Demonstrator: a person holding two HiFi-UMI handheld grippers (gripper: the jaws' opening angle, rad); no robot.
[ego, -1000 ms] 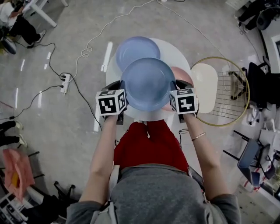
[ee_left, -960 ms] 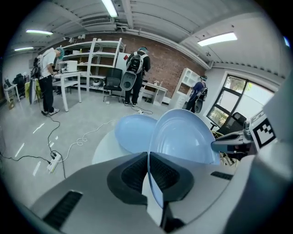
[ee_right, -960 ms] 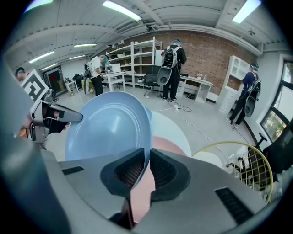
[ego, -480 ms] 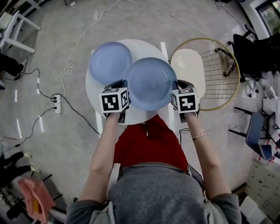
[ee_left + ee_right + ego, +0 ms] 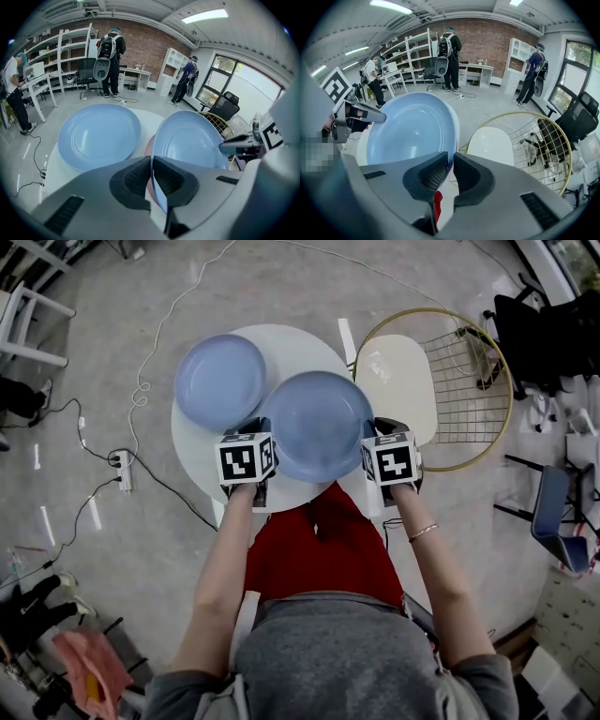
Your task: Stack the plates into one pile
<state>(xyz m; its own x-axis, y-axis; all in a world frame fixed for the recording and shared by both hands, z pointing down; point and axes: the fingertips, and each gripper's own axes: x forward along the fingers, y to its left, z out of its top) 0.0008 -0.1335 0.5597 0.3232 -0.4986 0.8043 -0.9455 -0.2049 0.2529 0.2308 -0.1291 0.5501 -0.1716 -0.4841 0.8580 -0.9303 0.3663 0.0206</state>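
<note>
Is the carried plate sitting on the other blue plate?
No, in the head view the carried plate is beside the other blue plate, to its right, not over it.

Far left on round white table (image 5: 300, 348): pale blue round plate (image 5: 220, 381). Over table's near edge: second blue round plate (image 5: 317, 425). Right of table: gold-wire cream-seated chair (image 5: 398, 381).

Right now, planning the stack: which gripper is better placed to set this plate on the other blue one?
Probably left: the left gripper, the carried plate between its opening jaws, is nearest the table plate. The right gripper grips the far rim.
</note>
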